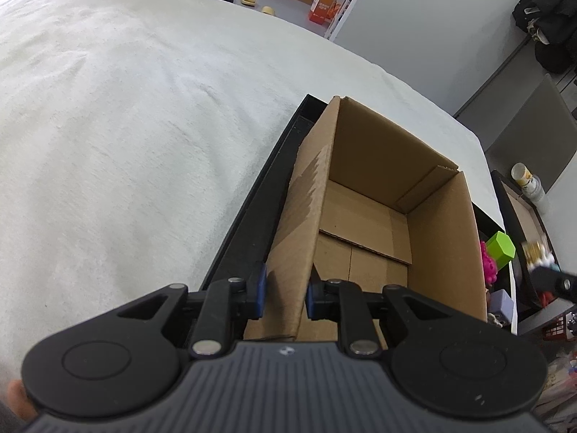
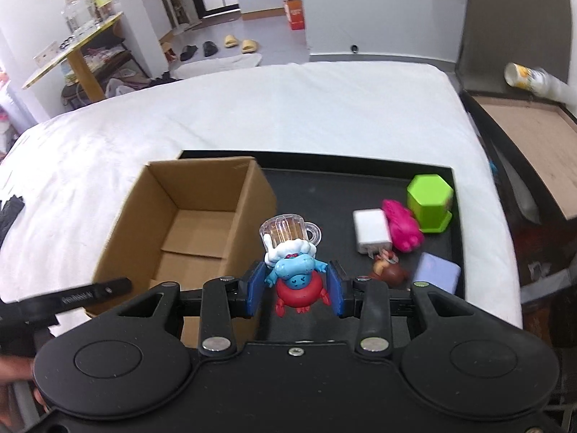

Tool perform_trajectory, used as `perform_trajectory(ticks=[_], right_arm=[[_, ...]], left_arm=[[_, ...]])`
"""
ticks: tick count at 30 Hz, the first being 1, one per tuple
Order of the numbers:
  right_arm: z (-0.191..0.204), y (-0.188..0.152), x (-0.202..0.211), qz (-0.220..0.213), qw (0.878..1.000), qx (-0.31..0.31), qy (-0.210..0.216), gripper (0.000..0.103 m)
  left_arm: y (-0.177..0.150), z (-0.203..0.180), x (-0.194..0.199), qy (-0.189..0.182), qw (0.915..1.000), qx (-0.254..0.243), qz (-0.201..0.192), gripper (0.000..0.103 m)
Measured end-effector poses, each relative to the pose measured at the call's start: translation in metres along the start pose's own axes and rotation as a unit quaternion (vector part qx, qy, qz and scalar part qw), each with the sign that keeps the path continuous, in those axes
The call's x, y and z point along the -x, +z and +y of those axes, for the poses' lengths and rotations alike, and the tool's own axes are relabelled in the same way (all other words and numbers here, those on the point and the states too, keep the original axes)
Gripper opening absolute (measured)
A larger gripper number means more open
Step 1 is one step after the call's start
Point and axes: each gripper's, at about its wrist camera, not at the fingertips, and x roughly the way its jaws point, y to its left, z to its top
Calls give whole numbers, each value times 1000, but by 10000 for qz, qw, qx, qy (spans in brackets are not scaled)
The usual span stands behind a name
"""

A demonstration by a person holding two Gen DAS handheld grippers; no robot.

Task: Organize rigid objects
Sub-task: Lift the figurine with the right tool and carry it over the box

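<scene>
- The box [image 2: 187,223] stands open at the top, its inside bare, walled on four sides
- The left gripper [image 1: 285,297] straddles the box's near wall
- Right of the box, the tray [image 2: 324,184] floor is bare up to the charger [image 2: 371,231], pink toy [image 2: 402,229] and green block [image 2: 429,198]
- The figurine [image 2: 295,278] fills the gap between the right gripper's [image 2: 295,290] pads

We saw yellow slippers [image 2: 239,43] and black slippers [image 2: 199,50] on the floor at the upper middle, an orange carton [image 2: 294,14] behind them, and a cluttered yellow side table [image 2: 72,50] at upper left.
</scene>
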Motion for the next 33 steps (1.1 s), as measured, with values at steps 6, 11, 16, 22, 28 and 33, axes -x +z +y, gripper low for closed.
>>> perform_trajectory(ticks=[6, 11, 16, 22, 28, 33], right_arm=[[30, 16, -16, 10, 9997, 198, 151, 37], [49, 25, -33, 73, 9993, 329, 182, 37], [65, 31, -53, 198, 9987, 446, 150, 37], [80, 35, -77, 364, 9977, 569, 81, 37], [99, 43, -96, 416, 9962, 768, 73, 37], [107, 45, -105, 508, 9949, 866, 30, 43]], left_arm=[[2, 3, -2, -138, 9999, -6, 33, 20], [3, 3, -5, -278, 9996, -15, 87, 21], [6, 6, -8, -382, 9992, 50, 141, 21], [7, 10, -12, -547, 9981, 137, 241, 22], [9, 13, -14, -675, 9970, 228, 303, 22], [9, 15, -14, -736, 9965, 245, 313, 23]])
